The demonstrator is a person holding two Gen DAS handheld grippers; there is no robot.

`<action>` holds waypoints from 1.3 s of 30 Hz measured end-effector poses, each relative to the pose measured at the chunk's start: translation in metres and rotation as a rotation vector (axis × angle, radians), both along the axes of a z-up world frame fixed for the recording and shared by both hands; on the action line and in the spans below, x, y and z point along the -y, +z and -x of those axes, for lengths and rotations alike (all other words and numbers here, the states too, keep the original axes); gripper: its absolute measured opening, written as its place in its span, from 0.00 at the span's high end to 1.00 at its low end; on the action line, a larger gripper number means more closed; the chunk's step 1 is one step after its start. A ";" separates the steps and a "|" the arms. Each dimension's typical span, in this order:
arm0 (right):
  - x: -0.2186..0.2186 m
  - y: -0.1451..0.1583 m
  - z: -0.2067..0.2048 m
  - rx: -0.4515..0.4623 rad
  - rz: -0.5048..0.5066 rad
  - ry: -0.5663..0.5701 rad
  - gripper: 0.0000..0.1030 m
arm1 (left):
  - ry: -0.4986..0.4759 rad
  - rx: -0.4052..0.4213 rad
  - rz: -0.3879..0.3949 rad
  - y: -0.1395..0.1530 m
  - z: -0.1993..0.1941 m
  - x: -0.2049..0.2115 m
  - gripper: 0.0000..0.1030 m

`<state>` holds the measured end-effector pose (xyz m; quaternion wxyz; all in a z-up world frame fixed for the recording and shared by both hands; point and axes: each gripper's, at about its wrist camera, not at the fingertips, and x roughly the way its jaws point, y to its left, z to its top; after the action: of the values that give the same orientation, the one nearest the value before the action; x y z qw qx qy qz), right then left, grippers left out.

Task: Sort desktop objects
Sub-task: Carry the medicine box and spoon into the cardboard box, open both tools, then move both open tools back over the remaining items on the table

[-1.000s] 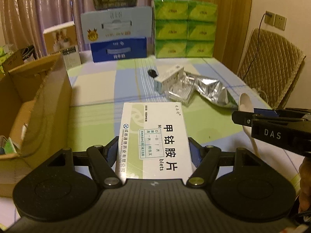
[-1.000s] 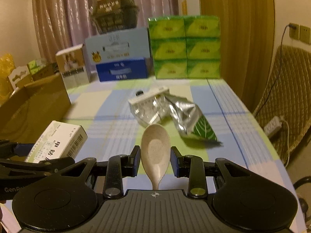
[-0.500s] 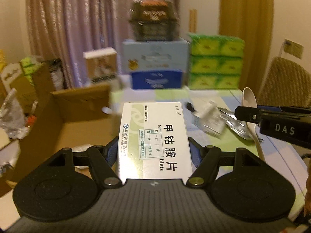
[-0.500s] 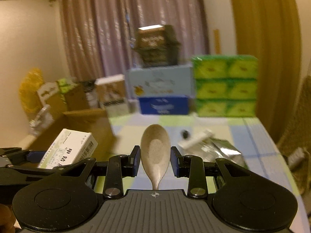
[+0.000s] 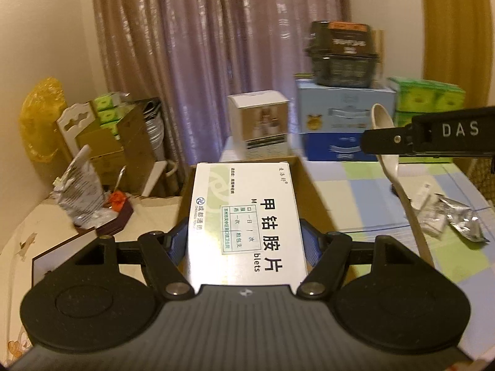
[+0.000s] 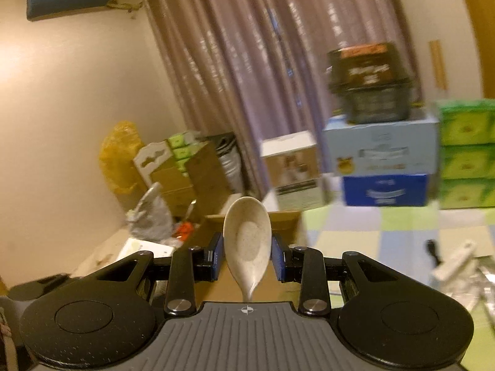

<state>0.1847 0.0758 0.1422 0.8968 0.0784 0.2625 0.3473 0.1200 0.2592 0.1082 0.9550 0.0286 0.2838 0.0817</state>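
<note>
1. A white medicine box (image 5: pixel 246 216) is being clamped between the jaws of the left gripper (image 5: pixel 246 241), held flat and raised above the open cardboard box (image 5: pixel 312 191) at the left edge of the bench (image 5: pixel 365 191).
2. A speckled beige spoon (image 6: pixel 247 244) is being gripped by its handle in the jaws of the right gripper (image 6: pixel 247 259), bowl upward, over the same cardboard box.
3. A foil packet (image 5: pixel 461 219) and a small white carton (image 5: pixel 423 194) are being left lying on the checked bench, well apart from both grippers.
4. Stacked boxes (image 5: pixel 343 123) are being shown at the far end of the bench.
</note>
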 end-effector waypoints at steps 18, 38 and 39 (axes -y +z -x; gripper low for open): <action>-0.051 -0.074 -0.032 -0.177 0.051 -0.003 0.71 | 0.006 -0.088 0.069 -0.046 -0.029 -0.039 0.31; -0.021 -0.061 -0.023 -0.152 0.018 -0.030 0.39 | 0.028 -0.070 0.063 -0.038 -0.011 -0.039 0.25; -0.015 -0.059 -0.021 -0.146 0.015 -0.040 0.38 | 0.031 -0.069 0.063 -0.037 -0.009 -0.038 0.24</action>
<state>0.2053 0.0911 0.0833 0.8826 0.1020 0.3283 0.3208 0.1287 0.2976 0.0712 0.9437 -0.0031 0.3192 0.0863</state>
